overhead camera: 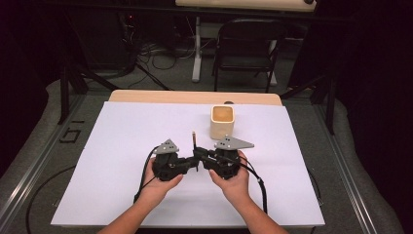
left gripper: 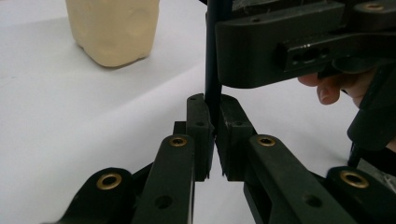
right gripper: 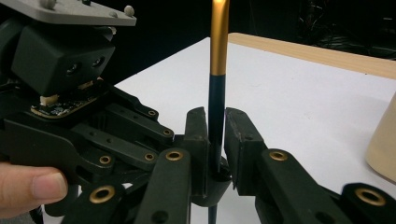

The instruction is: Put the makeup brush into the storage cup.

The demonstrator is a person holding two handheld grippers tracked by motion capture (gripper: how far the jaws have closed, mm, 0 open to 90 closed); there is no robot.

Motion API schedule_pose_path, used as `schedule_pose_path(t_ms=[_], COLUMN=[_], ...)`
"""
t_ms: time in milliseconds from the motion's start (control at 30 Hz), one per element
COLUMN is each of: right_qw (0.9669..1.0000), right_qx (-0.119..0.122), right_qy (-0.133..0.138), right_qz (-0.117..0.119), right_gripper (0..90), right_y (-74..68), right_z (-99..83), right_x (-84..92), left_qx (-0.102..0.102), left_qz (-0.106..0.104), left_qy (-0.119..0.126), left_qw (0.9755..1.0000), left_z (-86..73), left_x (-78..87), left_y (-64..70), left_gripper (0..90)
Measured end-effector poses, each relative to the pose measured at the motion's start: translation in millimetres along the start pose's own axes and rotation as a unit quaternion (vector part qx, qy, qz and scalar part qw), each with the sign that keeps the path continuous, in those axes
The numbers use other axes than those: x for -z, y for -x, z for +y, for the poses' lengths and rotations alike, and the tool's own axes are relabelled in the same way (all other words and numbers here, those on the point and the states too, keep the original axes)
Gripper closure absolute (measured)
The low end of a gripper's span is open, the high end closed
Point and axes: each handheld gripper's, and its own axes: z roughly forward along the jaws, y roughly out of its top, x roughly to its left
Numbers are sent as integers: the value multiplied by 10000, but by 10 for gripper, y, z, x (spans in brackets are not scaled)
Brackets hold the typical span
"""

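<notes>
A thin pen [overhead camera: 194,140] with a black shaft and gold top stands upright at the middle of the white sheet. My left gripper [overhead camera: 195,163] comes from the left and my right gripper [overhead camera: 198,155] from the right, their tips meeting at its lower part. In the left gripper view my left gripper [left gripper: 214,107] is shut on the black shaft of the pen [left gripper: 212,56]. In the right gripper view my right gripper [right gripper: 215,126] closes on the pen [right gripper: 218,46] slightly higher, with the left gripper's tips just beneath.
A cream square cup [overhead camera: 223,122] stands open behind and to the right of the grippers, a short way off. The white sheet [overhead camera: 122,146] covers the table. A folding chair [overhead camera: 246,48] and cables lie beyond the far edge.
</notes>
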Motion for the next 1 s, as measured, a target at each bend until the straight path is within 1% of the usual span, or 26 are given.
schedule_pose_path(t_ms=[133, 167, 200, 267, 300, 367, 467, 500, 567, 600, 633, 700, 800, 867, 1000], right_qw=[10000, 10000, 10000, 10000, 10000, 10000, 10000, 9999, 9999, 9999, 9999, 9999, 9999, 9998, 9998], right_qx=[-41, -49, -52, -66, -64, -86, -87, -99, -107, -126, -116, -111, -142, -165, -157], right_qy=[-2, -3, -13, 8, 19, 13, -1, 8, 24, 96, 39, 26, 52, 84, 78], right_qz=[-6, -18, -8, -7, -5, -4, -13, -20, -21, -20, -32, -30, -32, -17, -28], right_gripper=[769, 766, 761, 759, 757, 756, 755, 755, 756, 757, 757, 757, 757, 758, 758], right_y=[10, 12, 15, 21, 23, 24, 28, 30, 35, 34, 38, 45, 47, 50, 52], right_z=[3, 5, 7, 8, 9, 11, 17, 18, 23, 21, 25, 30, 35, 38, 43], right_x=[3, 7, 10, 13, 12, 17, 25, 29, 34, 29, 43, 49, 57, 59, 69], left_qx=[-194, -194, -293, -329, -396, -461, -566, -596, -626, -637, -648, -663, -723, -719, -770], left_qz=[111, 111, 173, 197, 240, 280, 326, 312, 326, 348, 346, 343, 374, 380, 400], left_qy=[-55, -55, -83, -95, -122, -160, -200, -214, -217, -229, -241, -257, -275, -282, -318], left_qw=[9997, 9997, 9994, 9992, 9989, 9984, 9977, 9975, 9973, 9971, 9970, 9969, 9963, 9963, 9957], left_z=[-3, -3, -5, -7, -11, -16, -23, -24, -28, -30, -31, -34, -38, -39, -44], left_x=[-6, -6, -10, -13, -19, -26, -35, -36, -43, -45, -48, -53, -59, -61, -67], left_y=[23, 23, 35, 42, 55, 68, 88, 92, 104, 110, 113, 120, 129, 133, 140], left_gripper=[845, 844, 845, 845, 845, 845, 845, 845, 845, 845, 845, 845, 845, 845, 846])
